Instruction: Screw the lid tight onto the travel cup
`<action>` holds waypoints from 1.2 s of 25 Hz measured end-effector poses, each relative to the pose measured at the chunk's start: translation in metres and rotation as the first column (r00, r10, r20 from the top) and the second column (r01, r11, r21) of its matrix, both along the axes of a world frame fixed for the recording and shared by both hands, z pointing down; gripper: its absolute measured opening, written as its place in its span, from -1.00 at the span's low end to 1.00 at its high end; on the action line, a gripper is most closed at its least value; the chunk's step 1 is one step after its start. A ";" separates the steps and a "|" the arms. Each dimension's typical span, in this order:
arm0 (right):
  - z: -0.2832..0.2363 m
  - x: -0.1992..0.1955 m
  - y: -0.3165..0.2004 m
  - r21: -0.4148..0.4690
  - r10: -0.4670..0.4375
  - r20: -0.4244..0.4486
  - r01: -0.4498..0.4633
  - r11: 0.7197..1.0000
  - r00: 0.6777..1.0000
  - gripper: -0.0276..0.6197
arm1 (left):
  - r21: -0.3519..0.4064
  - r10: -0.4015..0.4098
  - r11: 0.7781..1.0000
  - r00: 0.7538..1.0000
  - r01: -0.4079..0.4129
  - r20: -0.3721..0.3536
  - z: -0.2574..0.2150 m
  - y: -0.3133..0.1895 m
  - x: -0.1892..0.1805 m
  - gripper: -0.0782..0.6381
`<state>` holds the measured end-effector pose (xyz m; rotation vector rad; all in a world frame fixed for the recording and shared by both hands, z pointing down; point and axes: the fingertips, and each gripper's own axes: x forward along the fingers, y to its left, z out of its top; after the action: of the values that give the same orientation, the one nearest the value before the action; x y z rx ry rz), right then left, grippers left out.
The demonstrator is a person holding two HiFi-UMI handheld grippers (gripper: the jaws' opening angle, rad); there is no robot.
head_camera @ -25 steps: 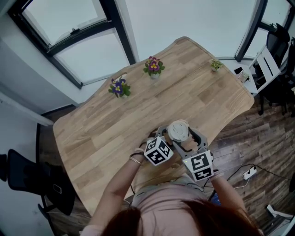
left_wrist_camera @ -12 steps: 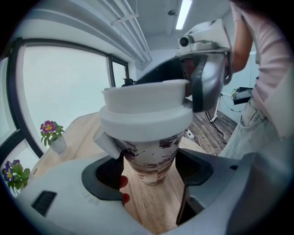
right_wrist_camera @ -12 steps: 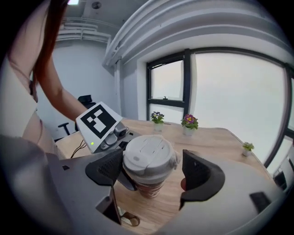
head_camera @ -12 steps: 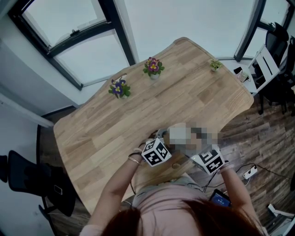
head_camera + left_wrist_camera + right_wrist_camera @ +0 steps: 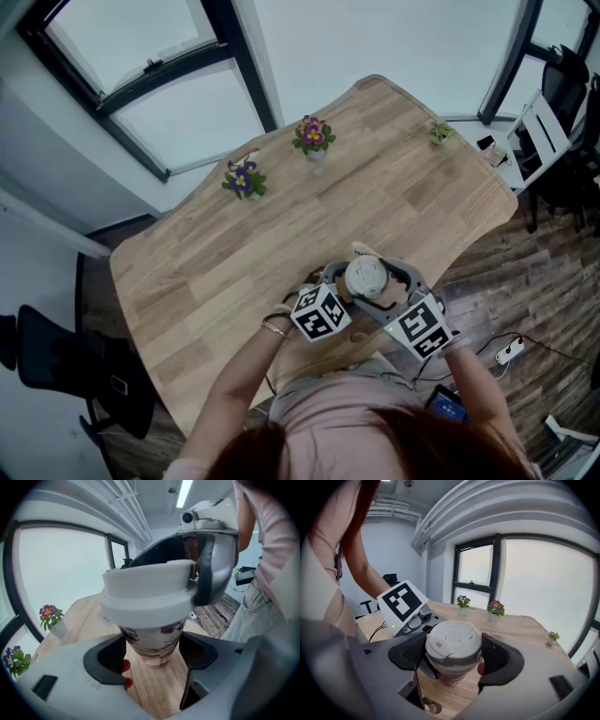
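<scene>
Travel cup (image 5: 151, 641): upright at the table's (image 5: 281, 216) near edge, lid (image 5: 452, 641) on.
Left gripper (image 5: 152, 654): clamped on the cup's body.
Right gripper (image 5: 453, 657): jaws just opening, wide, flanking the lid.

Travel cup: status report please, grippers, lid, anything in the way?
Left gripper shut on travel cup body. Right gripper jaws just opened, straddling the lid, no clamp. Lid on cup. Nothing in the way.

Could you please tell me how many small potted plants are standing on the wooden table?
3. The blue-flowered plant stands at the left of the table's window-side edge. The pink-flowered plant is just right of it, and the small green plant is near the far right corner. None appears hidden.
</scene>
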<state>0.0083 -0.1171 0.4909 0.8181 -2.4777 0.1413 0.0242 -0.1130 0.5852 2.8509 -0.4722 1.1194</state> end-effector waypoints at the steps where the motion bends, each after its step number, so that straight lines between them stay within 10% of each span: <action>1: 0.000 0.000 -0.001 0.004 0.029 0.003 -0.029 1.000 1.000 0.20 | 0.001 -0.012 1.000 1.000 0.012 -0.001 0.000 -0.001 0.000 0.19; 9: 0.001 0.003 -0.010 0.016 0.212 0.023 -0.213 0.977 0.977 0.20 | 0.017 -0.110 0.994 0.993 0.110 -0.030 0.000 -0.009 0.001 0.19; 21: 0.001 0.003 0.001 -0.119 -0.112 0.039 0.116 0.986 0.993 0.21 | -0.001 0.020 1.000 1.000 -0.020 -0.012 0.000 -0.001 -0.001 0.19; 30: 0.000 0.007 -0.009 -0.039 0.224 0.106 -0.221 0.974 0.969 0.21 | 0.018 -0.120 0.993 0.992 0.121 -0.026 0.001 -0.012 0.000 0.19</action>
<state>0.0150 -0.1263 0.4910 1.1029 -2.4727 0.3067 0.0245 -0.1245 0.5857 2.8061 -0.6475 1.0632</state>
